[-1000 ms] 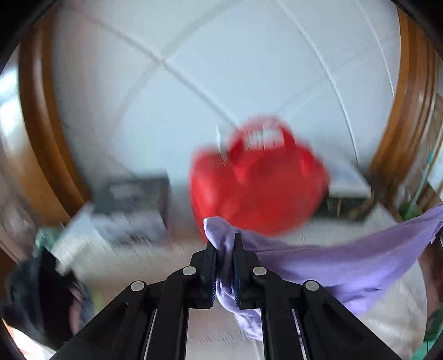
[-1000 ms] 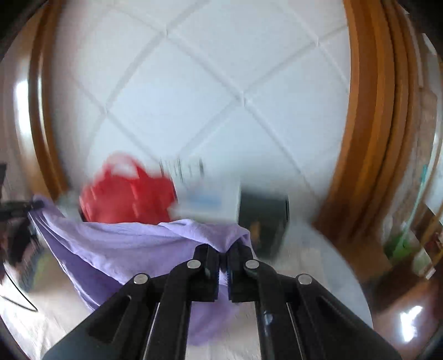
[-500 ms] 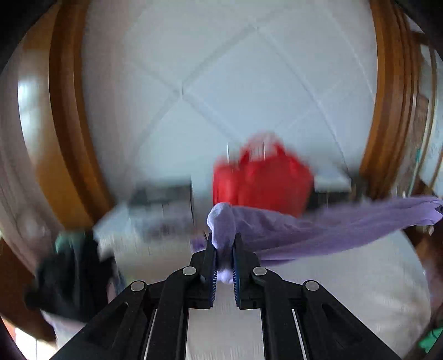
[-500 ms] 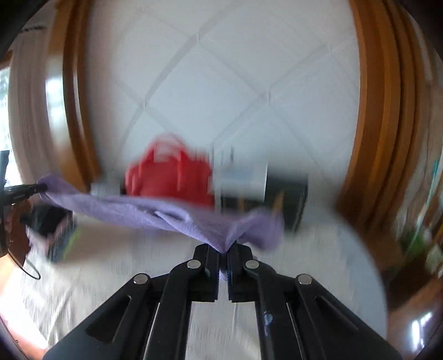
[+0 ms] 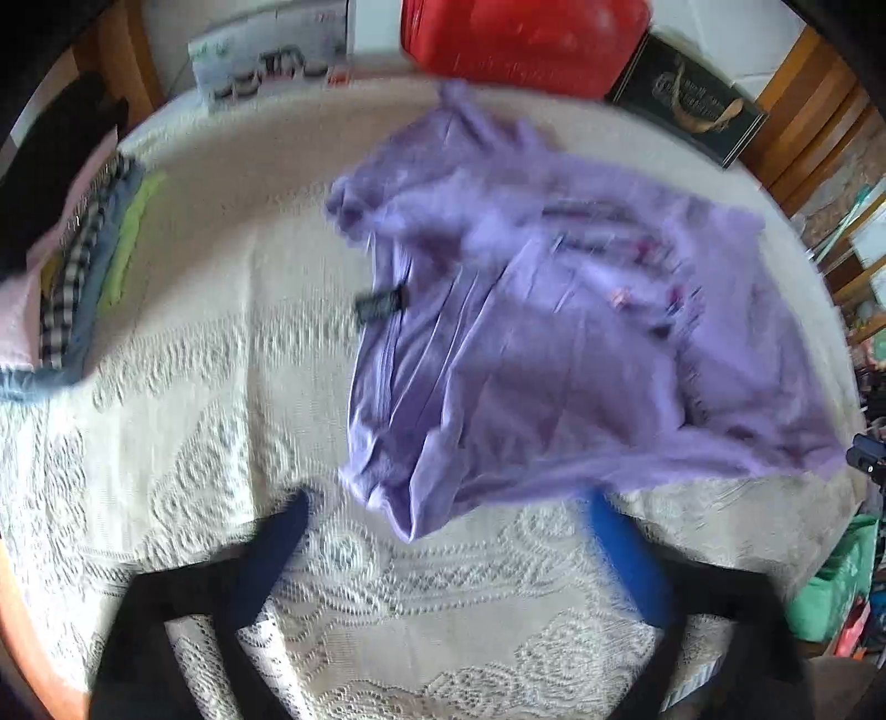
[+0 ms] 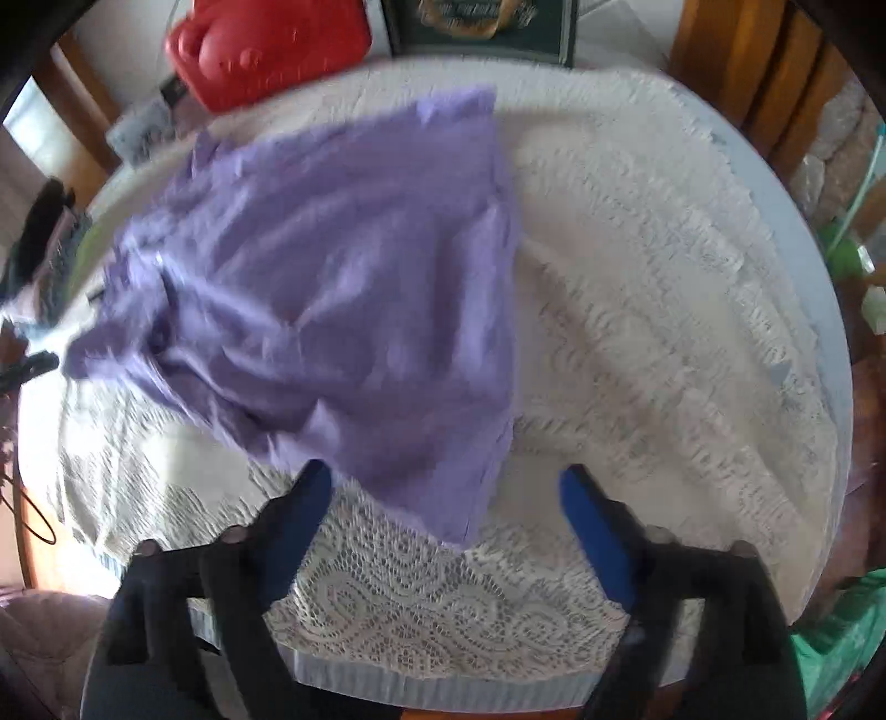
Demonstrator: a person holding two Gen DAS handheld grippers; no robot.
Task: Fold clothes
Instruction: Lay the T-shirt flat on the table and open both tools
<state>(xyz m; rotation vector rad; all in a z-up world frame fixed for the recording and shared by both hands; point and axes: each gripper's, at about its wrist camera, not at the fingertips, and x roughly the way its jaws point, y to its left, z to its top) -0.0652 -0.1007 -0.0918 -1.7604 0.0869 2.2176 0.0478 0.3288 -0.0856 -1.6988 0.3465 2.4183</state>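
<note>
Both grippers have let go of the shirt and tipped down toward the table. Left wrist: left gripper (image 5: 446, 507) opening wide, empty; shirt (image 5: 554, 343) crumpled on tablecloth (image 5: 221, 343). Right wrist: right gripper (image 6: 446, 479) opening, shirt (image 6: 343, 310) hem between the fingers, unpressed.

- A round table (image 6: 786, 266) wears a cream lace cloth (image 5: 166, 443).
- A rumpled purple garment (image 5: 542, 343) lies on the cloth.
- A stack of folded clothes (image 5: 83, 277) sits at one edge.
- A red bag (image 5: 520, 39), a dark box (image 5: 686, 105) and a printed white box (image 5: 266, 50) stand along the far rim.
</note>
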